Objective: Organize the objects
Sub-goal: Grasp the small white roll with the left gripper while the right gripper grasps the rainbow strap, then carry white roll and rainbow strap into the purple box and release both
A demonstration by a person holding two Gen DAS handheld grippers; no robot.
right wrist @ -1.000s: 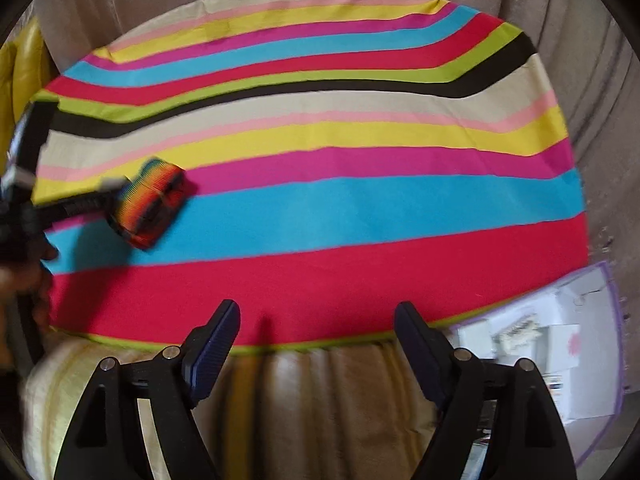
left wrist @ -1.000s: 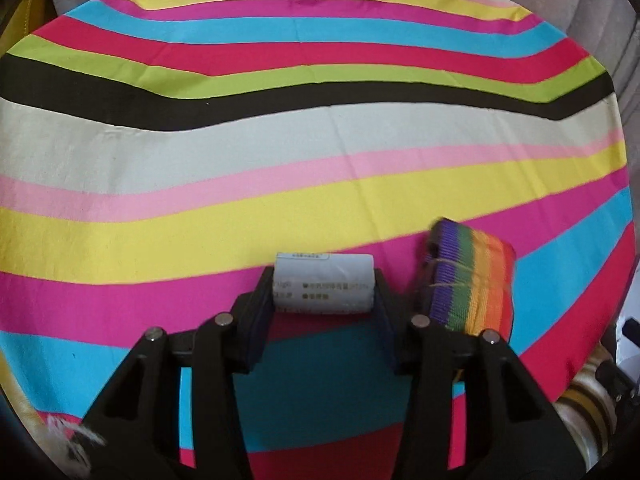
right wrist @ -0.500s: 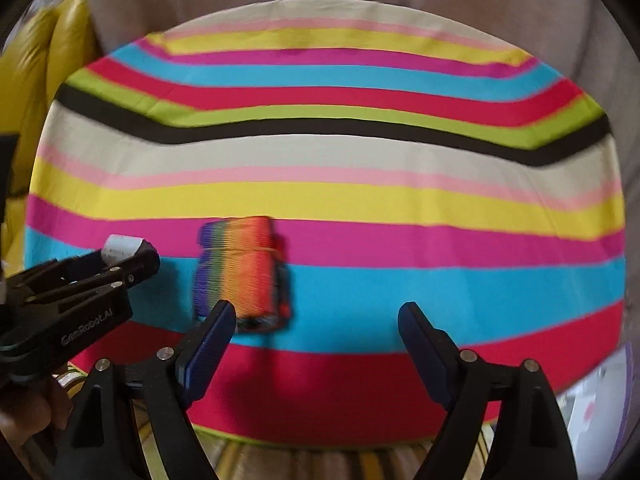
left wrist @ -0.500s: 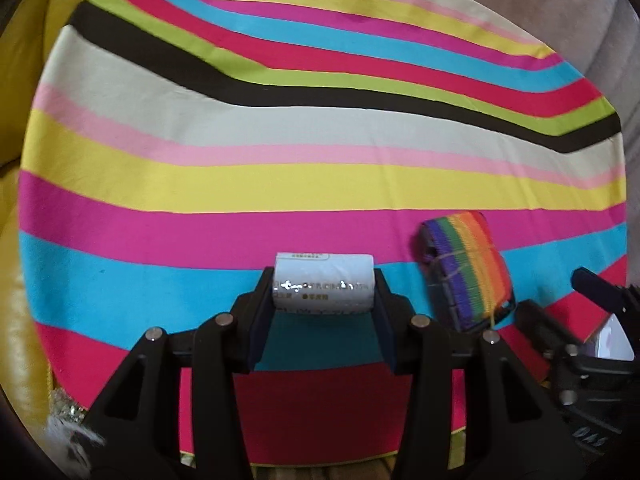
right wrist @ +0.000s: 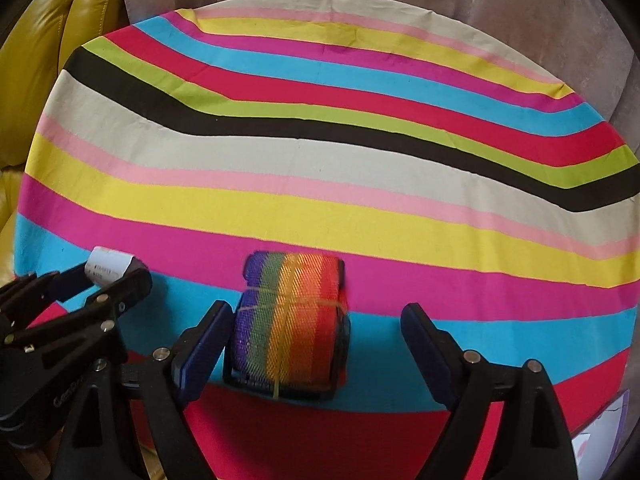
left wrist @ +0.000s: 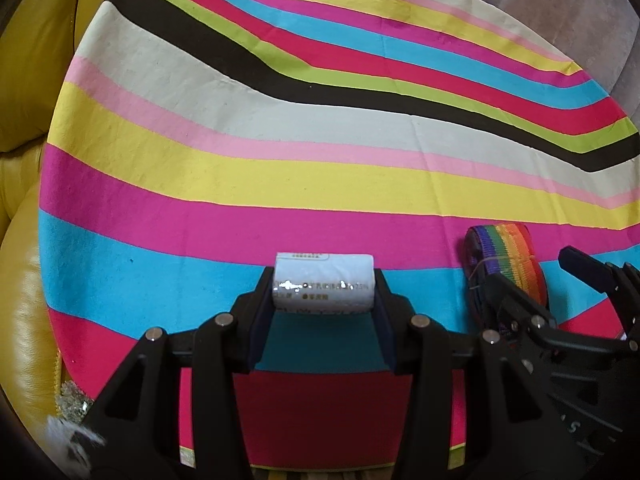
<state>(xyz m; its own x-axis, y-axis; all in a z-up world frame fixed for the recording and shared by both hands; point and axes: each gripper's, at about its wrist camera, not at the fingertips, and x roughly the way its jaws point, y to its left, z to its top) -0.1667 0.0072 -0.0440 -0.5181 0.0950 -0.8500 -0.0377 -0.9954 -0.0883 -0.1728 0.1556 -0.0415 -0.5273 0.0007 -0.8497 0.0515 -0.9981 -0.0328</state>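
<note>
A small white cylinder with a printed label (left wrist: 323, 283) is clamped crosswise in my left gripper (left wrist: 323, 300), above the striped cloth; the same cylinder (right wrist: 109, 265) shows at the left of the right wrist view. A rolled rainbow strap bound with a rubber band (right wrist: 291, 320) lies on the blue stripe of the cloth. My right gripper (right wrist: 316, 340) hovers over it, jaws opening. The strap sits between the jaws, close to the left finger (right wrist: 204, 344) and well clear of the right one. In the left wrist view the rainbow strap (left wrist: 506, 258) lies at the right, partly behind the right gripper's fingers (left wrist: 584, 270).
A round surface covered by a striped cloth (right wrist: 320, 184) fills both views. A yellow leather seat (left wrist: 24, 128) stands at the left, grey upholstery (right wrist: 500, 24) behind. A white and purple packet (right wrist: 604, 436) lies off the lower right edge.
My right gripper swung left across the cloth until the rainbow strap came between its widening jaws. My left gripper shifted left and rolled, the white cylinder still held.
</note>
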